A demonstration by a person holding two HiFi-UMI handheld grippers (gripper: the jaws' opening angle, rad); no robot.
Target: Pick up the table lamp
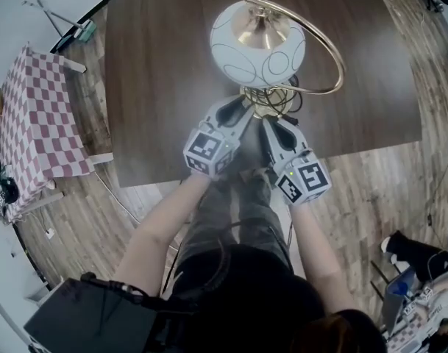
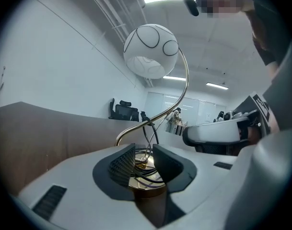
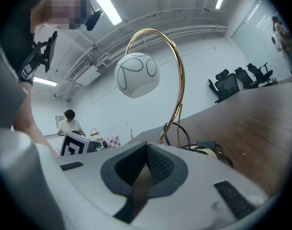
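Note:
The table lamp has a white globe shade with dark ring lines, hung from a curved gold arm over a gold base with a coiled black cord. It stands on a dark wooden table. My left gripper is open at the base's near left side. In the left gripper view the base and cord lie in the gap between the gripper's dark pads, which are not pressing on them. My right gripper is shut on nothing, just short of the base, with the shade above.
The table's near edge runs just under both grippers. A small table with a red-and-white chequered cloth stands at the left on the wooden floor. A black shoe and gear lie at lower right. Office chairs stand beyond the table.

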